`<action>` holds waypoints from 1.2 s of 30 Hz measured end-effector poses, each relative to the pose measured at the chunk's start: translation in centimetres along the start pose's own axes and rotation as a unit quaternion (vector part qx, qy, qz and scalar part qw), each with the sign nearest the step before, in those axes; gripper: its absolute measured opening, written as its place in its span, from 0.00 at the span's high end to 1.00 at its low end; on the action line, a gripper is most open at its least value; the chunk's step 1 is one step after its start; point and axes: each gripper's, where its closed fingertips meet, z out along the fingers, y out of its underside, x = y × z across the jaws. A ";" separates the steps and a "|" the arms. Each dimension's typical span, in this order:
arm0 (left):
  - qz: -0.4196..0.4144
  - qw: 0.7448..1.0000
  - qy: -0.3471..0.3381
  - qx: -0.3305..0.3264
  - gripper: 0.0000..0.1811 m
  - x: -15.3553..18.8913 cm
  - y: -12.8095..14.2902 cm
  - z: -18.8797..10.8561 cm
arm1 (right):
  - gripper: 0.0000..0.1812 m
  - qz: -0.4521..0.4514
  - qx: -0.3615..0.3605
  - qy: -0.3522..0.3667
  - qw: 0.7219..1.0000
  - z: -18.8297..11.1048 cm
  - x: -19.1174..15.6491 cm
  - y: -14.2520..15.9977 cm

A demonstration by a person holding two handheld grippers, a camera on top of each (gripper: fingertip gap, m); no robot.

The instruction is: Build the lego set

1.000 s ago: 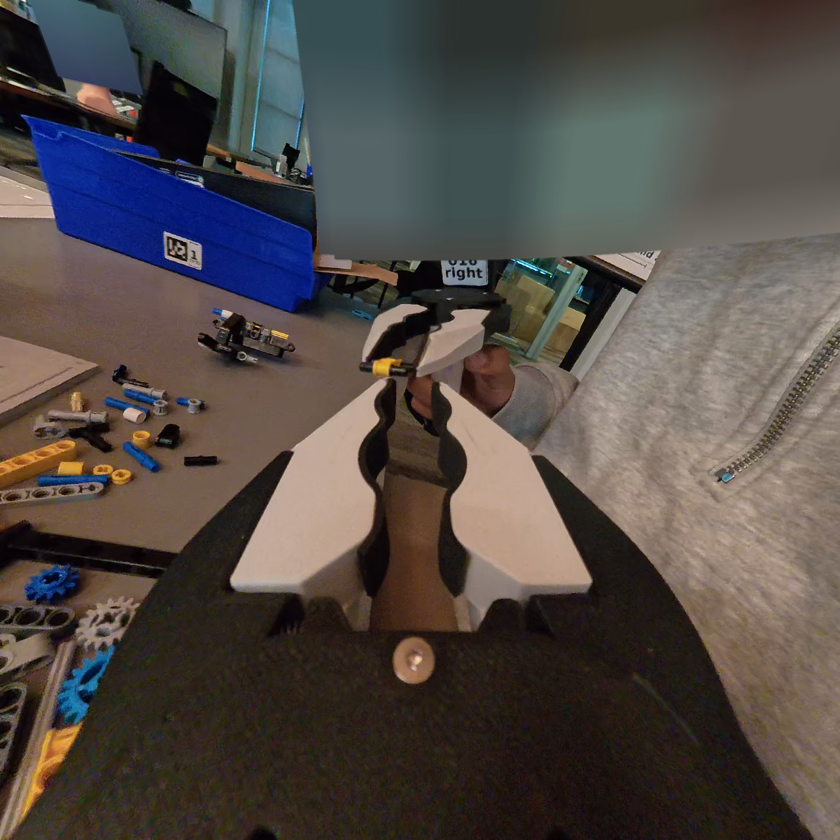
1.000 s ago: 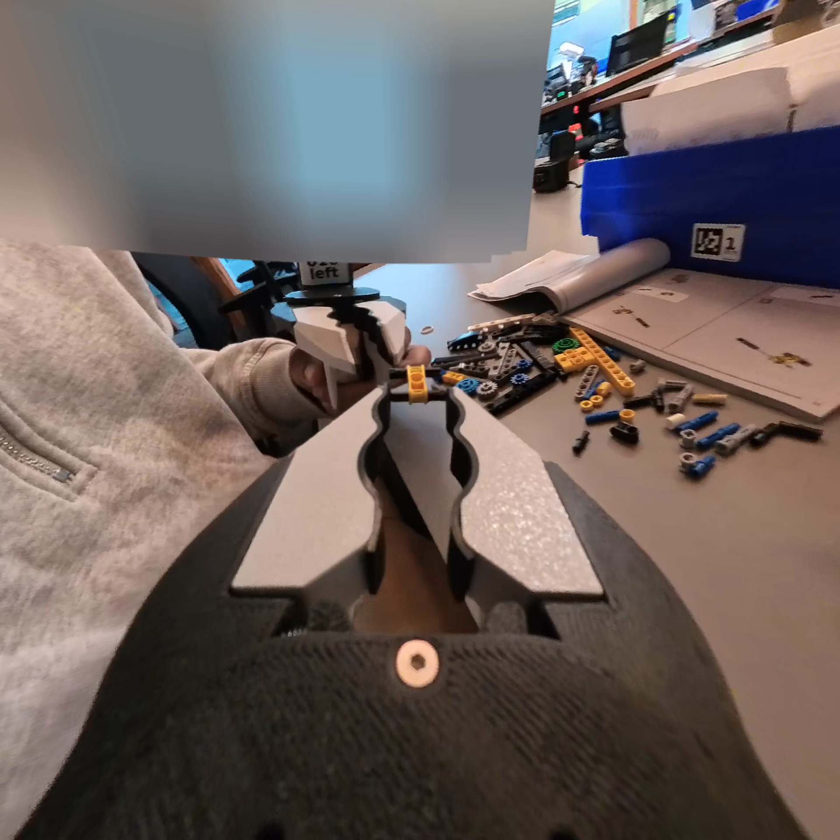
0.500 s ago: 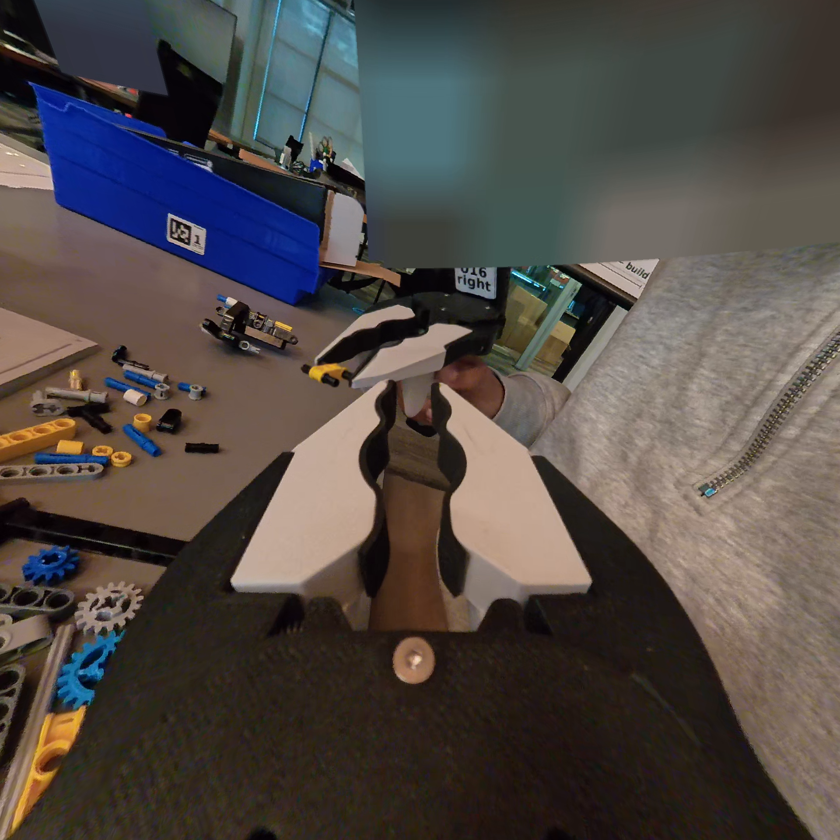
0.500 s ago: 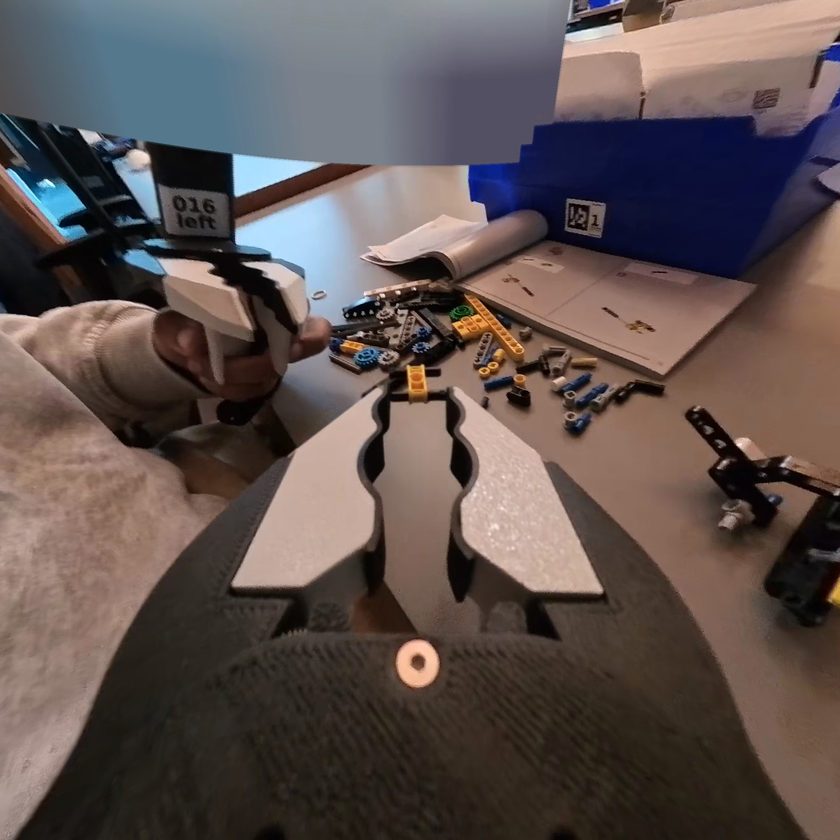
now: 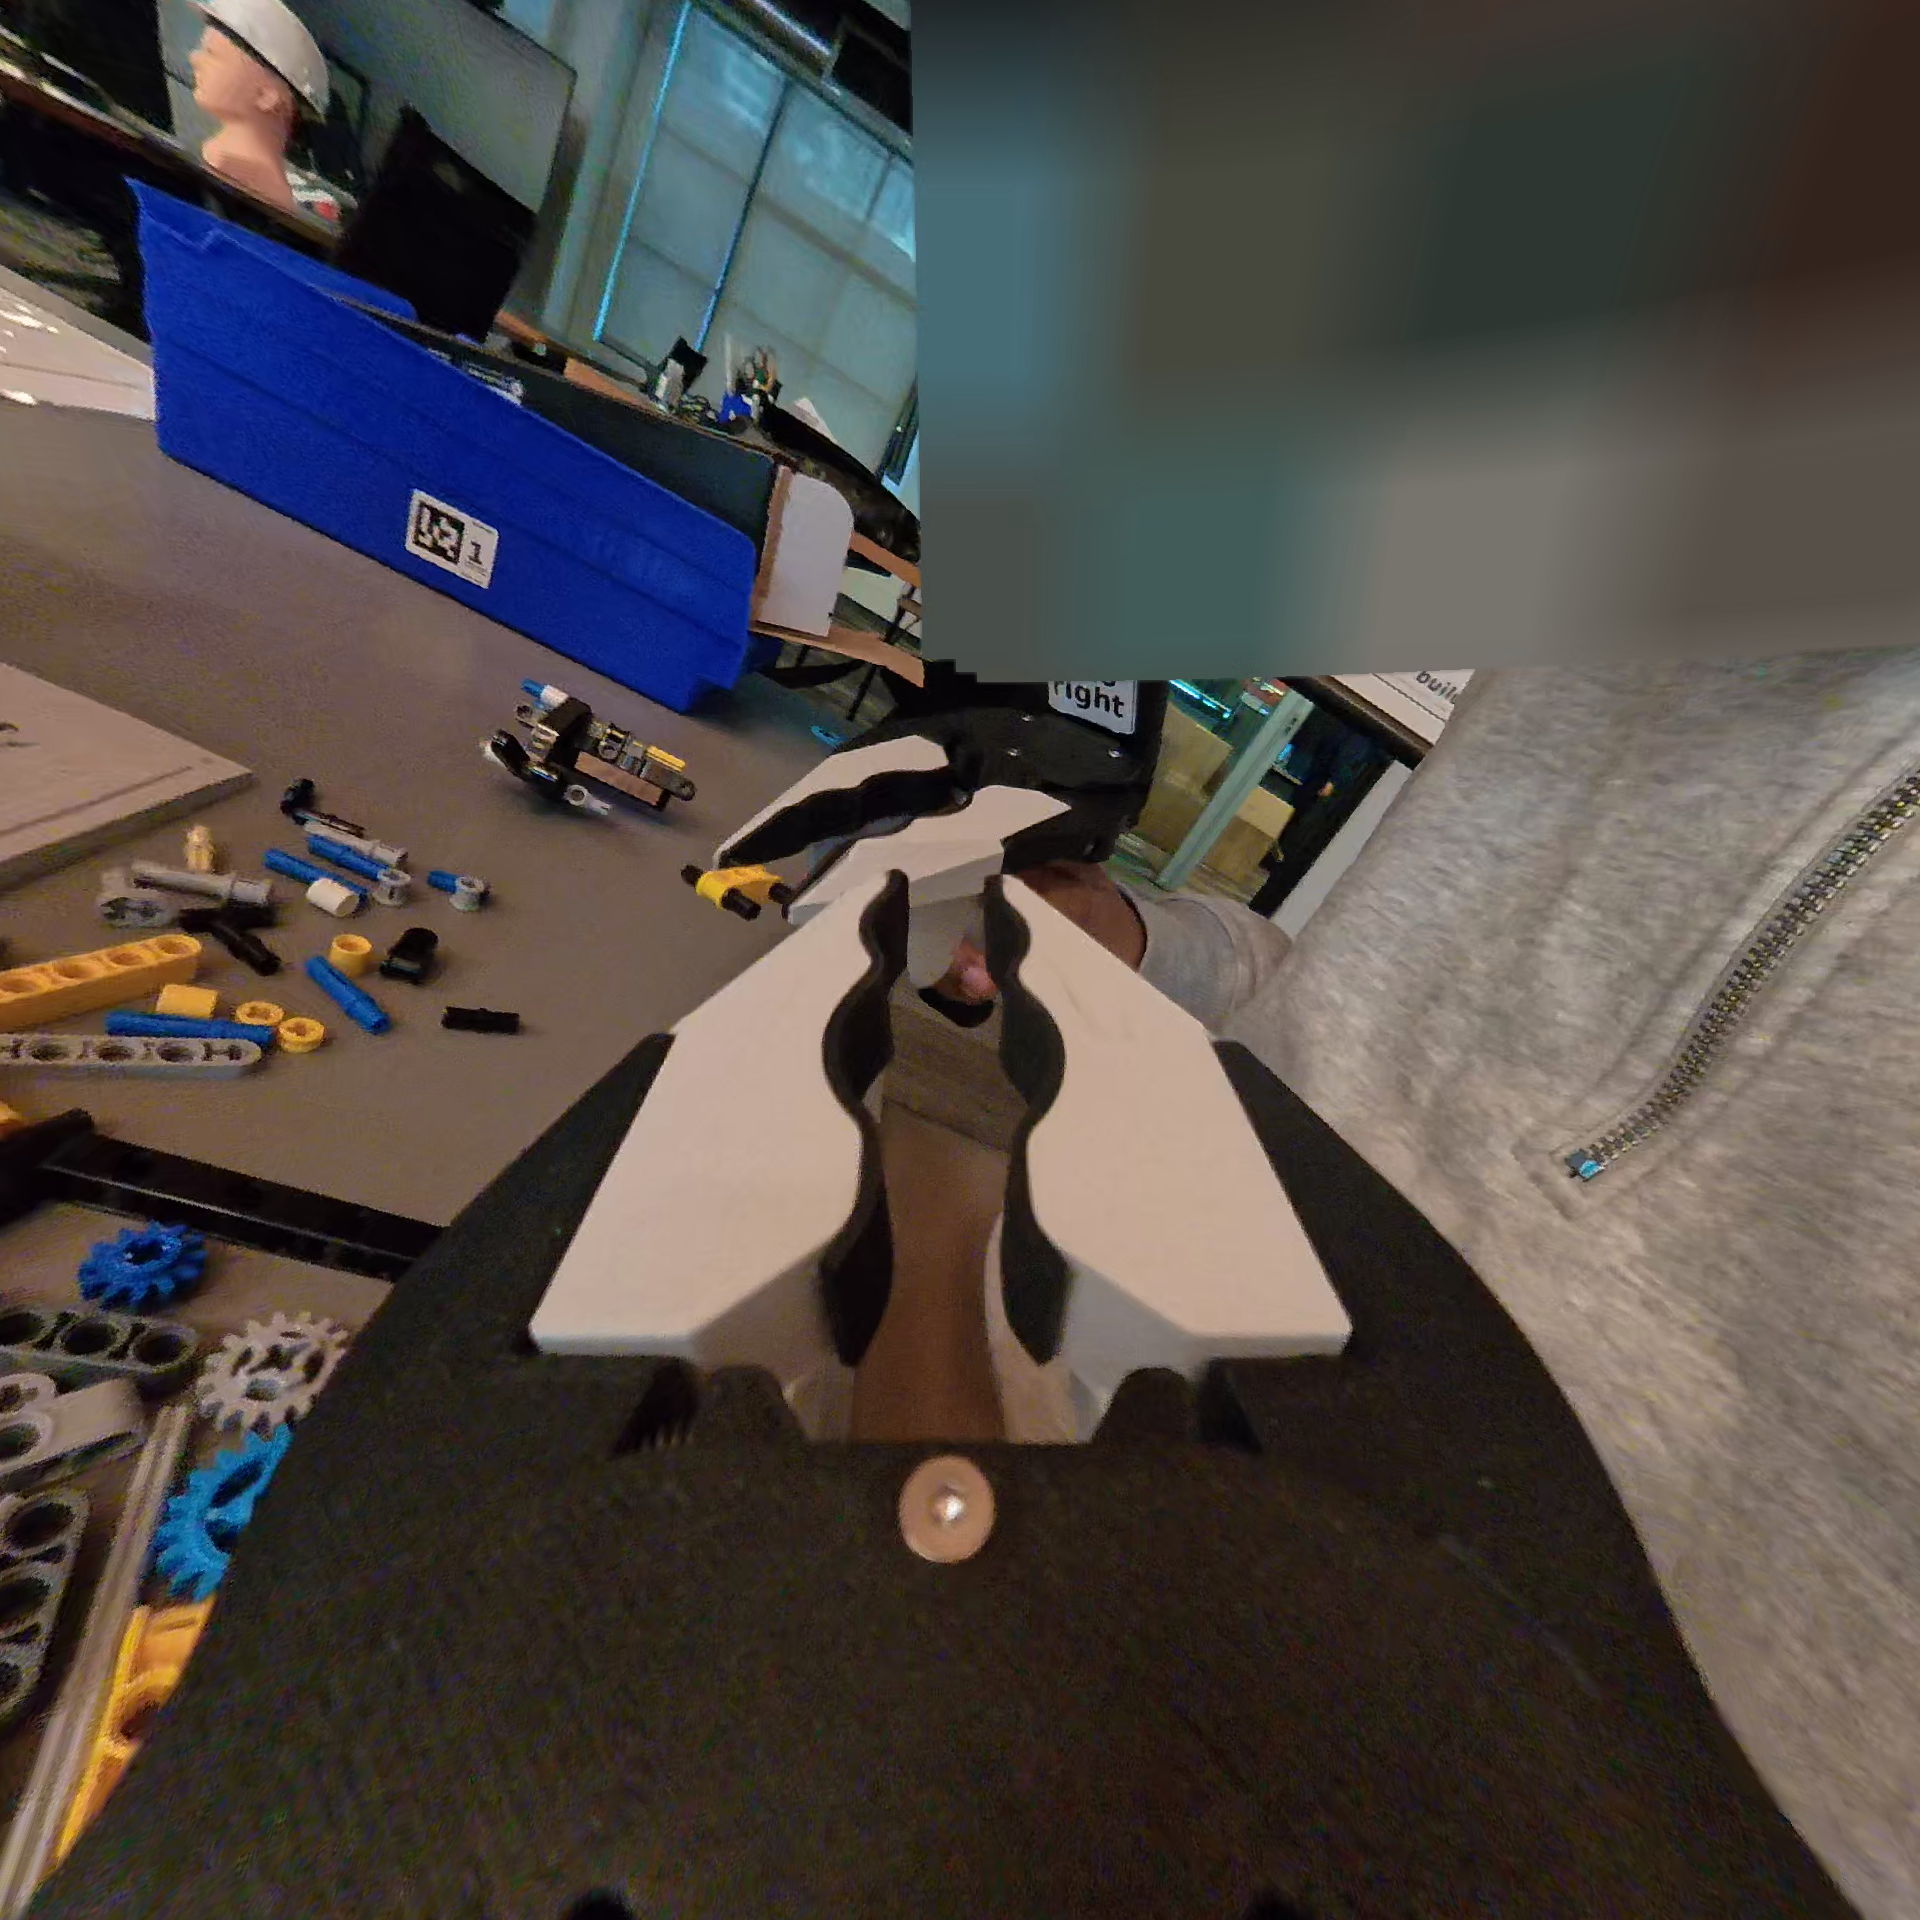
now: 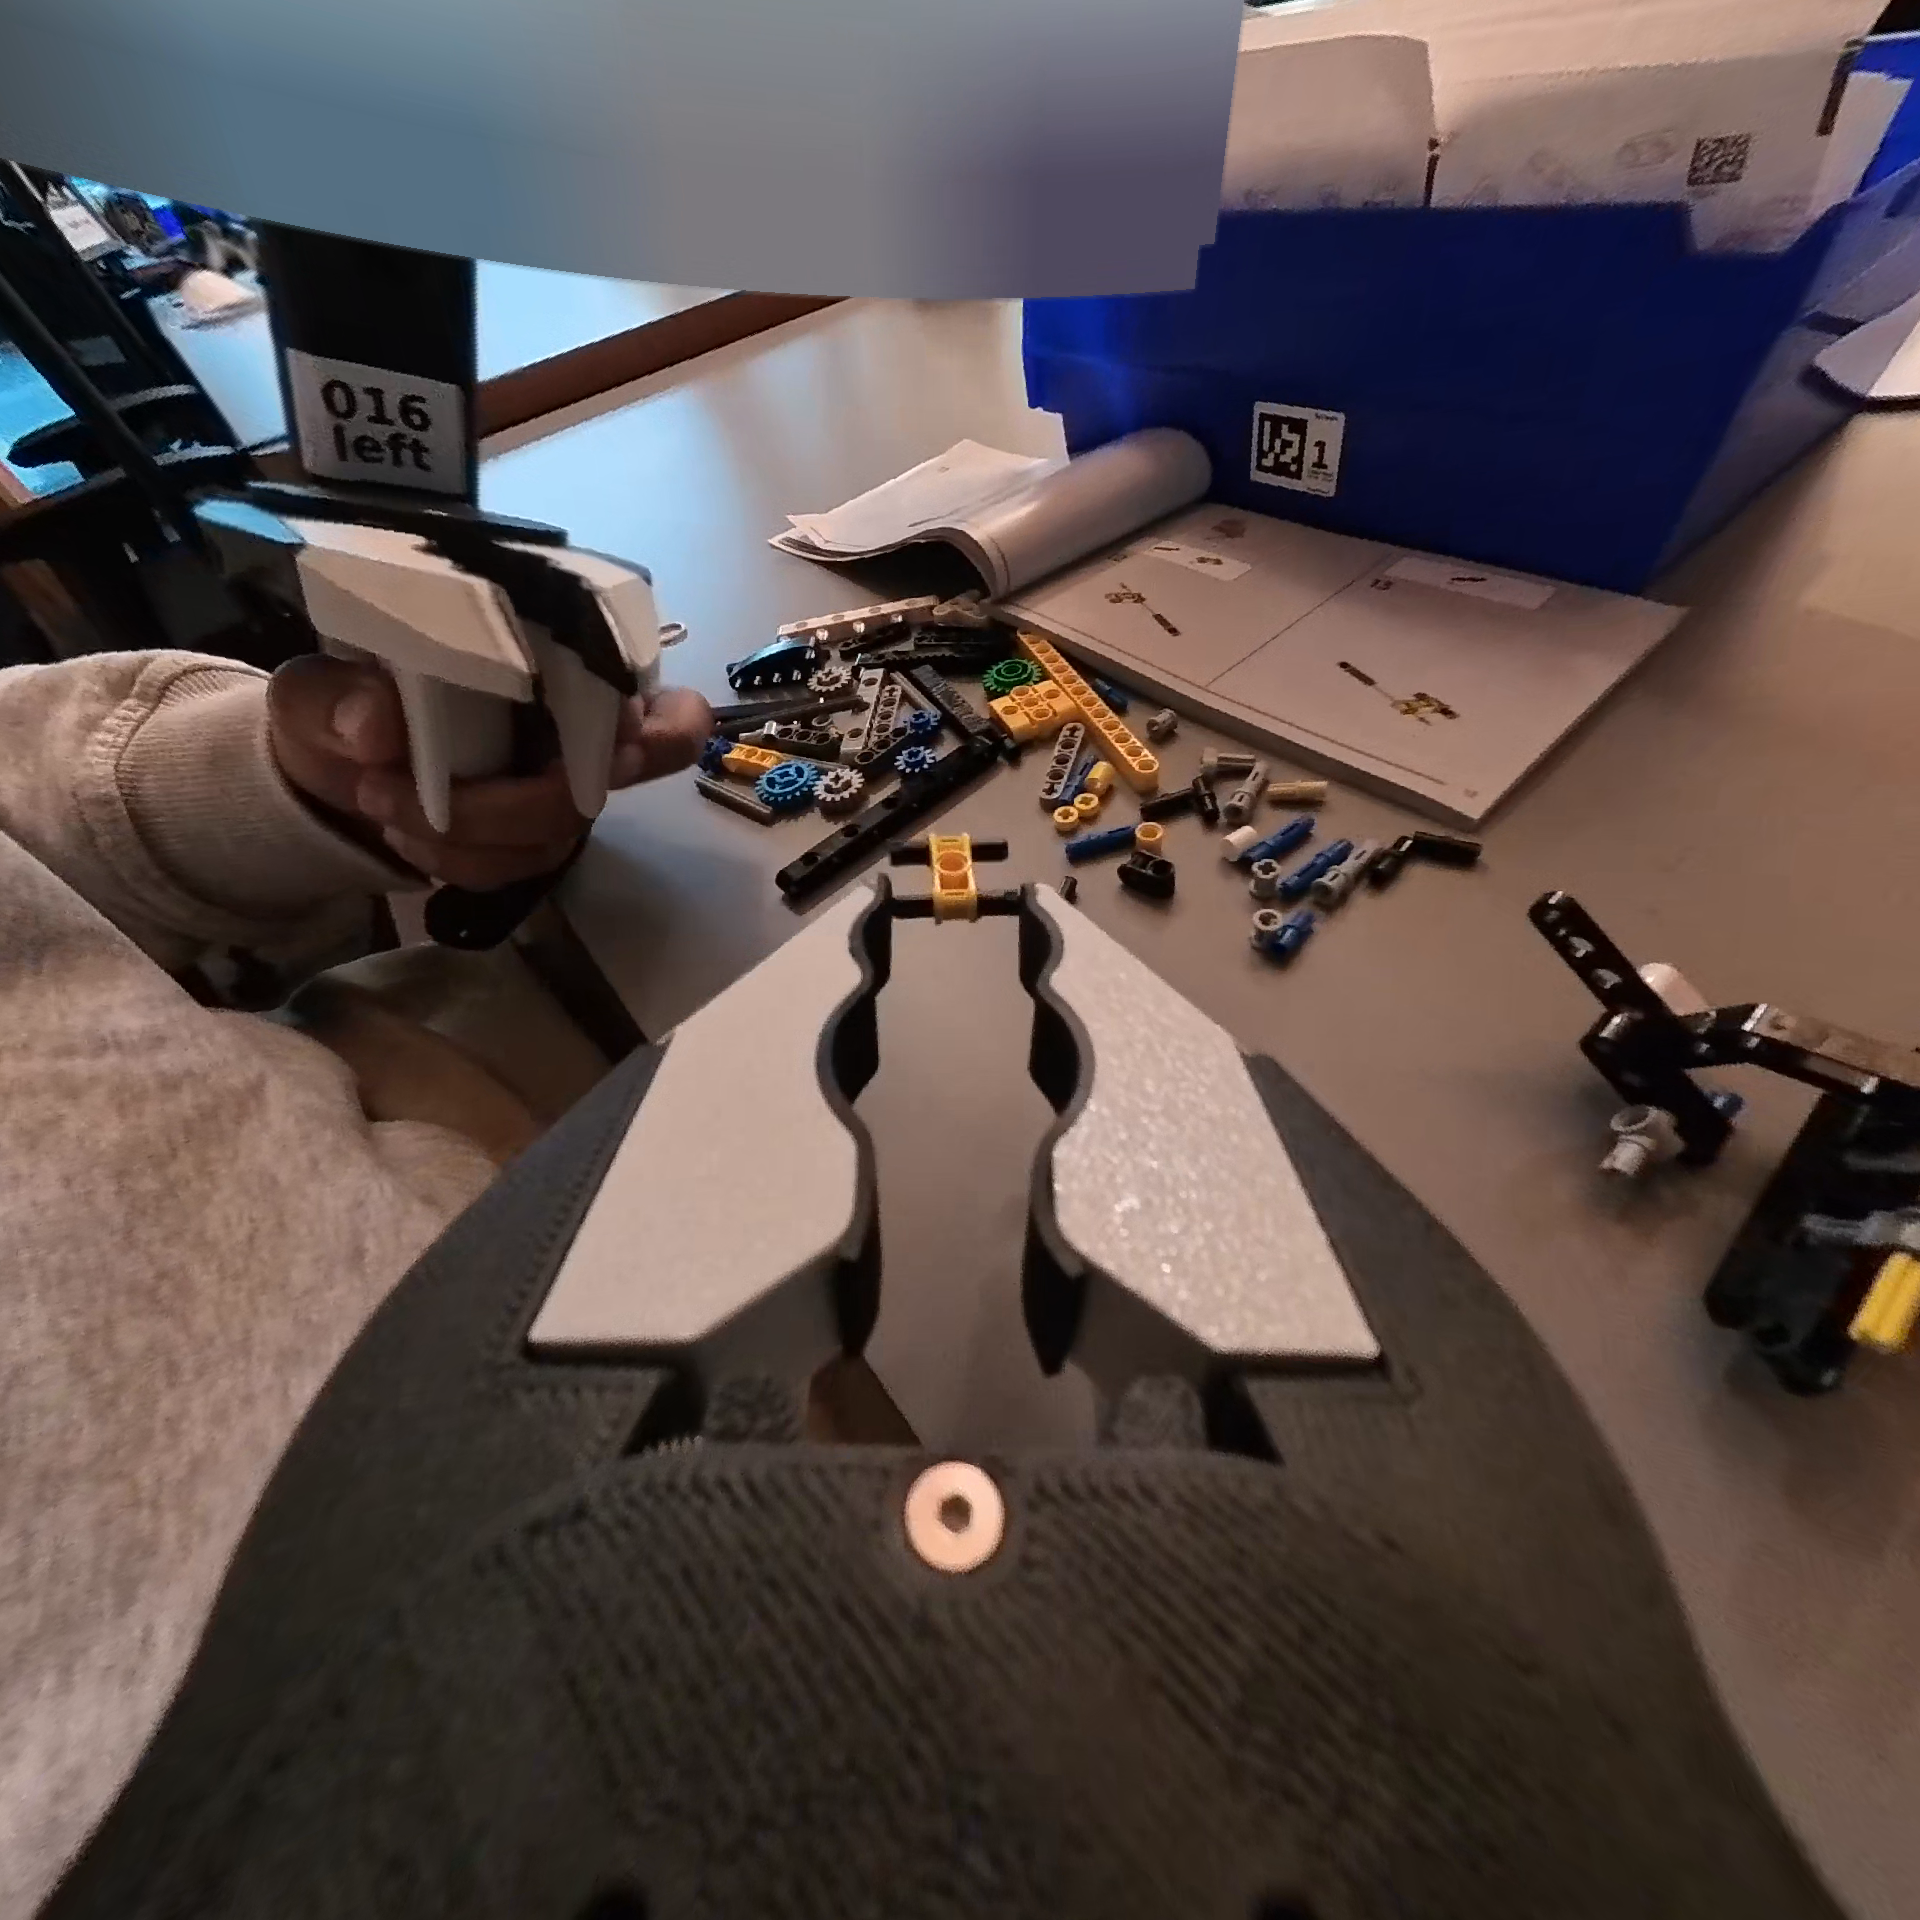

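Your right hand-held gripper [image 6: 954, 896] pinches the yellow connector [image 6: 953, 871], pins crosswise; the half-built model [image 6: 1766, 1164] lies rightward; left hand-held gripper [image 5: 940, 894] gapes empty

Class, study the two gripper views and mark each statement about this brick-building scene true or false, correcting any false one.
1. The right gripper holds a yellow piece. True.
2. The left gripper holds a blue gear. False: it holds nothing.
3. The instruction booklet is closed. False: it lies open.
4. A blue bin stands behind the booklet. True.
5. The half-built model sits inside the bin. False: it rests on the table.
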 end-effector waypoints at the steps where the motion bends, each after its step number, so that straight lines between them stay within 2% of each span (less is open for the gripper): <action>1: 0.007 1.000 -0.002 0.000 0.93 0.1 0.0 0.0 | 0.88 -0.002 -0.003 0.002 1.000 0.0 0.0 0.1; 6: 0.012 1.000 -0.002 -0.020 0.93 0.1 0.6 0.4 | 0.88 -0.020 -0.024 0.014 0.999 0.3 0.0 0.7; 12: 0.010 1.000 -0.004 -0.019 0.93 0.0 0.6 0.3 | 0.88 -0.001 -0.038 0.019 0.999 0.1 0.4 1.2; 16: 0.012 1.000 -0.005 -0.022 0.93 0.0 0.7 0.4 | 0.86 -0.005 -0.023 -0.018 1.000 0.0 -0.8 0.6; 19: 0.009 1.000 -0.004 -0.022 0.93 0.0 0.7 0.4 | 0.86 -0.024 -0.027 -0.020 0.999 0.1 -1.1 0.7; 24: 0.014 1.000 -0.006 -0.024 0.93 0.0 0.7 0.4 | 0.91 -0.030 -0.054 0.008 0.998 0.3 -0.1 1.6; 32: 0.028 0.999 -0.011 -0.035 0.93 0.1 1.1 0.6 | 0.88 0.003 -0.010 0.037 0.999 -1.9 2.2 -0.2; 36: 0.023 0.999 -0.013 -0.034 0.93 0.0 1.1 0.5 | 0.88 -0.087 -0.007 0.076 0.993 -3.0 2.3 -1.3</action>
